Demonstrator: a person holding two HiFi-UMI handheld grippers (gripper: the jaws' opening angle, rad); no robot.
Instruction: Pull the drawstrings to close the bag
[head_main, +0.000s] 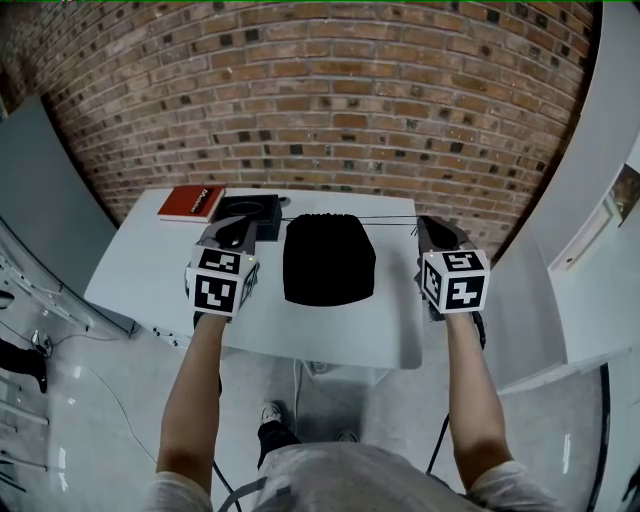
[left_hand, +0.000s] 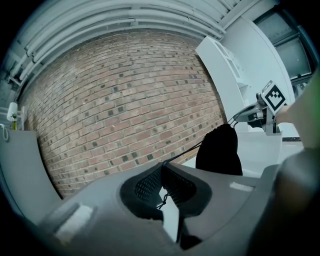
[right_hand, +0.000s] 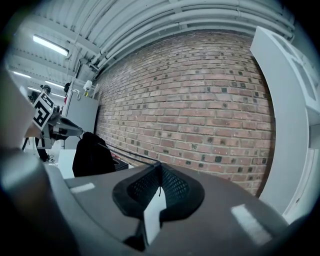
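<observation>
White table (head_main: 150, 270): black bag (head_main: 328, 262) btwn L gripper (left_hand: 162, 169) & R gripper (right_hand: 159, 171), both clamped on taut drawstrings (head_main: 390, 217).

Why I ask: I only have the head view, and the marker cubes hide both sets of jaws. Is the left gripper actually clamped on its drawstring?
Observer: Yes. In its own view the left gripper is shut on the left drawstring, with the knotted end hanging behind the jaws.
Operator: And the right?
Observer: The right gripper is shut on the right drawstring too, and the cord runs straight to the bag.
Operator: Is the mouth closed?
Observer: Seen from the side in the left gripper view, the bag tapers to a narrow, gathered top.
</observation>
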